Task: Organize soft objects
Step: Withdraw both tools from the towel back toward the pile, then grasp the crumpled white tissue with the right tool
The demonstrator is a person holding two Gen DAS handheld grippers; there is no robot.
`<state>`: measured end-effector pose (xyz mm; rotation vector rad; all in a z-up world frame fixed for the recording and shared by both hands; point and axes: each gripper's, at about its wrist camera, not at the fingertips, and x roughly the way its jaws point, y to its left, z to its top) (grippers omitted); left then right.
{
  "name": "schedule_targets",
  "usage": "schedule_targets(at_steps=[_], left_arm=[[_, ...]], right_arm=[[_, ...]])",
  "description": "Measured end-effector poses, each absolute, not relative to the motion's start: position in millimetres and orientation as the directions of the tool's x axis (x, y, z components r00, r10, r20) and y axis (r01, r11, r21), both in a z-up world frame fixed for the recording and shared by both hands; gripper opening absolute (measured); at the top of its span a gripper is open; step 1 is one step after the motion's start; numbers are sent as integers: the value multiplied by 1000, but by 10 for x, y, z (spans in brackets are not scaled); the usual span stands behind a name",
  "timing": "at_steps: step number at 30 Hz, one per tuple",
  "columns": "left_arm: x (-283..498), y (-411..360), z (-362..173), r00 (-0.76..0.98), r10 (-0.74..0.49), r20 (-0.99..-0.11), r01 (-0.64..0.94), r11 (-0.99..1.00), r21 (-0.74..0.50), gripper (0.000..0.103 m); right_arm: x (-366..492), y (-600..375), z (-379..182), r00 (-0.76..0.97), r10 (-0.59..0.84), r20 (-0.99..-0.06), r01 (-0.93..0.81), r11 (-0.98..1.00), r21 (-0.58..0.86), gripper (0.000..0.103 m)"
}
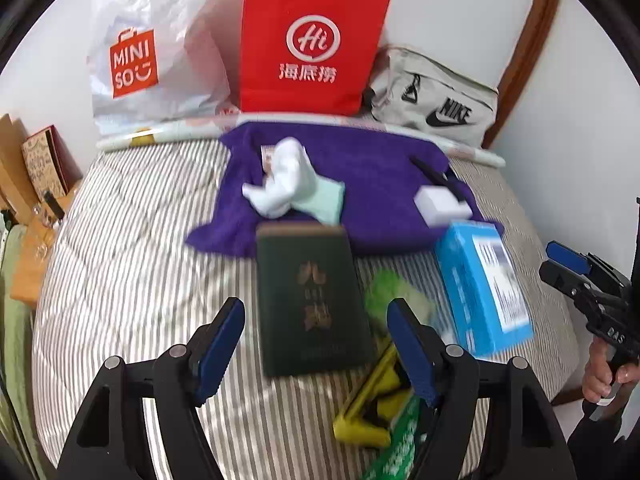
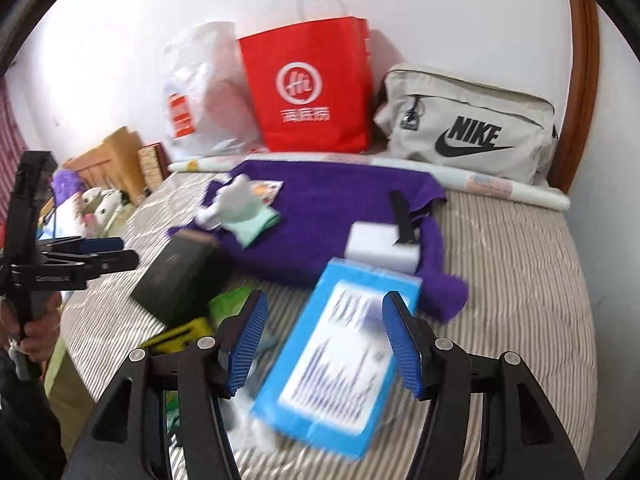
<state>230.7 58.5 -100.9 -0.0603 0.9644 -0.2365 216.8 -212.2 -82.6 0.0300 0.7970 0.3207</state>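
Nearest the lens, the left gripper [image 1: 316,344] stands with blue pads spread wide and nothing between them, above a dark green book [image 1: 310,300] lying on the striped bed cover [image 1: 132,248]. Right gripper [image 2: 324,344] is likewise wide apart and unloaded, poised over a blue box [image 2: 340,364] near the right edge of the bed.

Largest to smallest:
- Bed cover: grey and white stripes, carrying all items below.
- Purple towel [image 1: 360,184]: spread across the far middle of the bed, rumpled at its near edge.
- Red paper bag [image 1: 312,44], white Miniso bag [image 1: 148,52] and beige Nike pouch [image 1: 436,100]: upright in a row along the far edge, against the wall.
- Blue box: its far end just beside the towel's near right corner.
- Green book: its far end touching the towel's near edge.
- White sock [image 1: 280,180]: bunched on the towel's left part, resting against a mint green cloth [image 1: 324,200].
- White block [image 1: 440,204]: on the towel's right part, beside a black strap [image 1: 436,176].
- Yellow object [image 1: 368,404]: at the near edge; identity cannot be determined
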Motion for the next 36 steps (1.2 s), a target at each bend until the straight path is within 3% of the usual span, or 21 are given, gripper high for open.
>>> schedule_targets(at_steps=[6,10,13,26,30,31,32,36], left_arm=[[2006,668,-1209,521,-264,-812,161,964,-210,72],[1855,715,-1291,530,-254,-809,150,967,-205,72],[1779,757,-1335,540,-243,-806,145,970,-195,72],[1730,940,-1513,549,-271,-791,156,963,-221,72],[1745,970,-1552,546,-276,-791,152,961,-231,72],[1747,974,-1559,545,-278,-791,152,961,-233,72],[1748,978,-1566,544,-280,-791,152,960,-236,72],[1760,981,-1607,535,-278,-798,144,960,-238,72]], right_arm=[[1697,-1801,-992,605,374,-703,-386,910,151,57],[1553,-1534,-1163,565,398,-723,-443,885,140,45],[1524,-1364,-1325,557,371,-743,-448,887,108,39],[1685,-1001,-1795,598,163,-785,-399,909,-116,37],[1747,-1014,-1852,588,159,-793,-379,921,-96,36],[1768,-1024,-1859,582,167,-796,-376,923,-82,32],[1791,-1045,-1868,577,169,-799,-368,927,-70,20],[1785,-1035,-1856,585,169,-793,-370,926,-76,20]])
